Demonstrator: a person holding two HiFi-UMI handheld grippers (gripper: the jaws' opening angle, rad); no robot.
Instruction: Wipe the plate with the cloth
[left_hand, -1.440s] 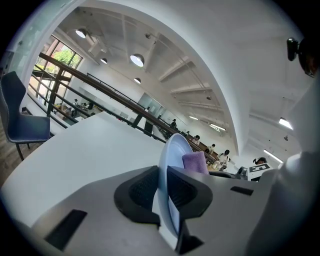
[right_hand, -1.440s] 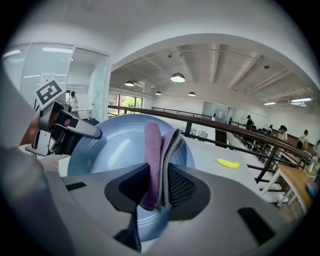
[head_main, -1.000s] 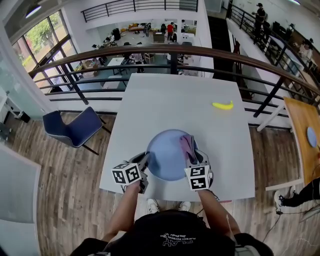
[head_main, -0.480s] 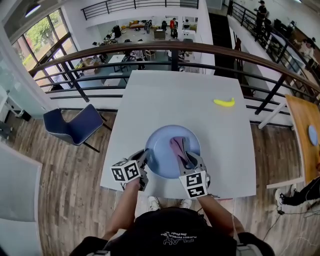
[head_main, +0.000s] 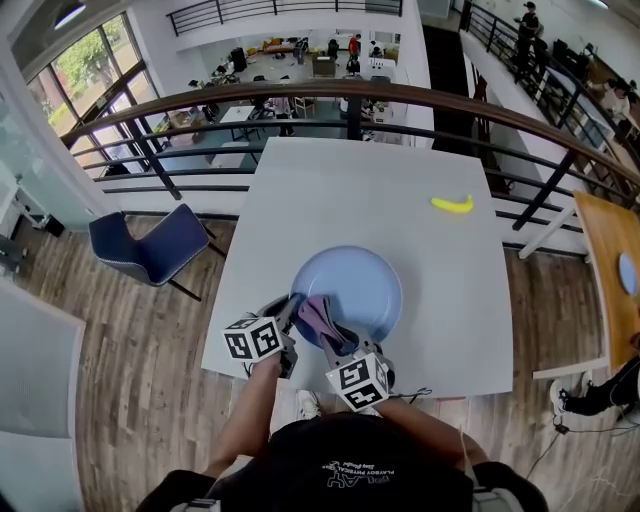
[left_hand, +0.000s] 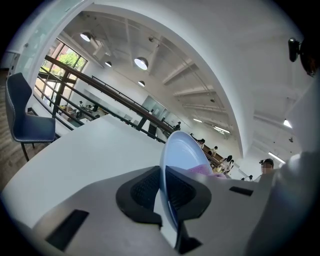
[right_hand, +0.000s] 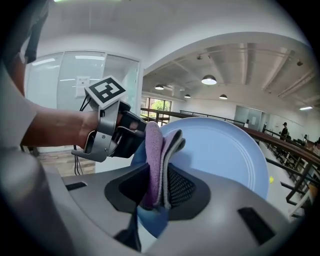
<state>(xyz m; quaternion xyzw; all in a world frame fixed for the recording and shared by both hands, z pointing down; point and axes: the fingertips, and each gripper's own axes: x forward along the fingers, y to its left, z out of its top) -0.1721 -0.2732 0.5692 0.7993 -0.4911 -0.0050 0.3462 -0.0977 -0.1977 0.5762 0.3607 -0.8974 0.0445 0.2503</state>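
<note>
Looks like you're mid-wipe: your left gripper (left_hand: 162, 192) is closing its jaws on the near rim of the plate (head_main: 365, 285) at the table (head_main: 330, 190) front, your right gripper (right_hand: 161, 190) is clamping the folded cloth (right_hand: 155, 150) against the plate's near-left edge, and I'm guessing more passes are coming.

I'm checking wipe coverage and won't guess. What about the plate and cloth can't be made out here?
- Head view: the plate's near rim is covered by the cloth and the right gripper holding that cloth.
- Left gripper view: the plate is nearly edge-on, so little of its face shows, and only a sliver of cloth shows past it.
- Right gripper view: the cloth itself hides where it meets the plate, and no smears can be told.
</note>
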